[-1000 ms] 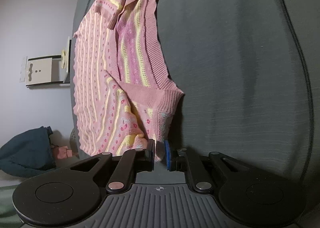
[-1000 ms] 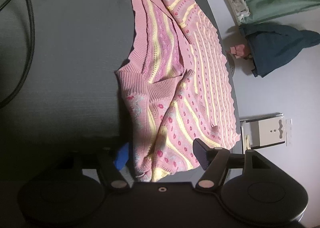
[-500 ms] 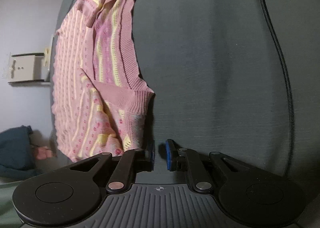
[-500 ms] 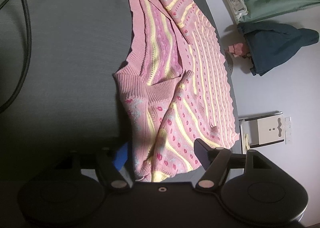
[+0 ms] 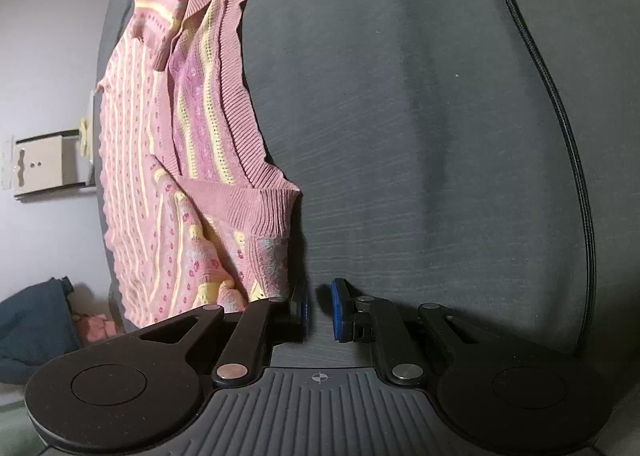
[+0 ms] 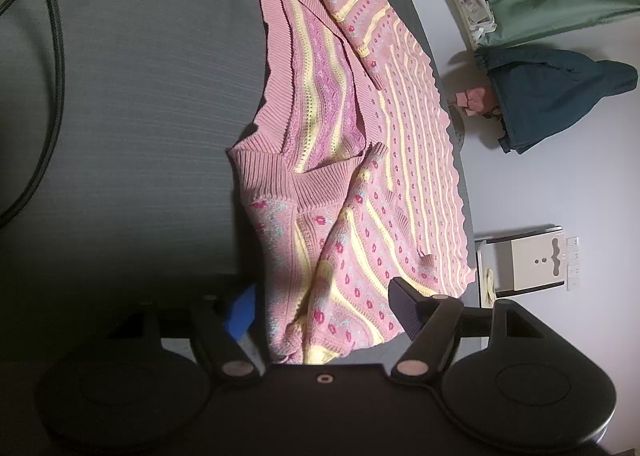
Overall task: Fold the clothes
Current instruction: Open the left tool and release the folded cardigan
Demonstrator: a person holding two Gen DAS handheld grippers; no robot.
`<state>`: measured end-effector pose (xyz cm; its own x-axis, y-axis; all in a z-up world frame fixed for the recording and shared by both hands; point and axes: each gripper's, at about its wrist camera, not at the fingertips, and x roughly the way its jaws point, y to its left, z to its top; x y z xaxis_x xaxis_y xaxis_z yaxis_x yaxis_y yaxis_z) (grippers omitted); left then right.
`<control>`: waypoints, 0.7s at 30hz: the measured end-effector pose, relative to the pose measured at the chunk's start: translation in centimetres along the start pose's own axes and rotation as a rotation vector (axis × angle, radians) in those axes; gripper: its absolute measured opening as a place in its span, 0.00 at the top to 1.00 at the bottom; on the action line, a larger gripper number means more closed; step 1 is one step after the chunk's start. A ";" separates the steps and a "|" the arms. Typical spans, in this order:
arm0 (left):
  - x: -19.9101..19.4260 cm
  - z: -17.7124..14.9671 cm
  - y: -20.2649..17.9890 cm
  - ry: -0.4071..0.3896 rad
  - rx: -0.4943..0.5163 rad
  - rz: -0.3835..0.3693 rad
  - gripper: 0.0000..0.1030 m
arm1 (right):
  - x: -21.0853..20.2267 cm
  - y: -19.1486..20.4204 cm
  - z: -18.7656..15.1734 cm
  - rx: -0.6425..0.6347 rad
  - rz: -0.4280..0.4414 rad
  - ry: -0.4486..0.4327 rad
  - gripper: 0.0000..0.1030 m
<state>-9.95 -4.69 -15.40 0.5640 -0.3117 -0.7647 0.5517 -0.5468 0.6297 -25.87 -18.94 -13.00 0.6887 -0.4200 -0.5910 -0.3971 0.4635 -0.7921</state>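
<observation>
Left gripper (image 5: pixel 319 310): jaws nearly closed, narrow gap, nothing between the blue pads; it sits over bare grey cloth (image 5: pixel 420 136), just beside the garment's edge. Right gripper (image 6: pixel 320 308): jaws wide apart, the near end of the pink knitted sweater (image 6: pixel 340 176) lying loosely between them, pads not pressing it. The sweater lies crumpled along the grey surface's edge. A black cable (image 5: pixel 560 136) runs across the cloth. Beyond, a dark blue garment (image 6: pixel 552 100) lies on the floor.
</observation>
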 end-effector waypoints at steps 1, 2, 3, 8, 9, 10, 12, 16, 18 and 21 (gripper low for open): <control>0.0 0.0 0.3 0.001 -0.018 -0.012 0.89 | 0.0 0.0 0.0 0.000 -0.001 0.000 0.33; 0.0 -0.1 0.6 0.001 -0.039 -0.025 0.89 | 0.0 0.0 0.0 0.001 -0.002 0.000 0.32; 0.0 -0.2 0.9 0.001 -0.060 -0.038 0.89 | 0.0 0.0 0.0 0.001 -0.002 0.000 0.32; 0.0 -0.4 1.5 0.001 -0.128 -0.069 0.89 | 0.1 0.1 0.1 0.000 -0.006 0.001 0.31; 0.0 -0.5 1.5 0.003 -0.139 -0.073 0.89 | 0.1 0.1 0.2 0.000 -0.007 0.001 0.31; -0.1 -0.5 1.6 0.007 -0.147 -0.078 0.89 | 0.1 0.1 0.1 0.000 -0.007 0.002 0.31; -0.1 -0.3 1.9 0.030 -0.167 -0.096 0.89 | 0.2 0.1 0.2 -0.001 -0.008 0.003 0.31; 0.0 0.3 3.3 0.078 -0.230 -0.146 0.89 | 0.1 0.1 0.2 -0.001 -0.007 0.007 0.31; -0.3 0.4 4.1 0.072 -0.276 -0.189 0.89 | 0.1 0.0 0.2 0.001 -0.008 0.008 0.31; -1.1 0.3 5.5 0.035 -0.337 -0.261 0.89 | 0.2 0.1 0.2 0.000 -0.009 0.010 0.31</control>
<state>-7.72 -7.55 -11.14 0.3964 -0.1670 -0.9028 0.8451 -0.3179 0.4298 -25.62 -18.82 -13.14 0.6863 -0.4319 -0.5852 -0.3907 0.4597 -0.7975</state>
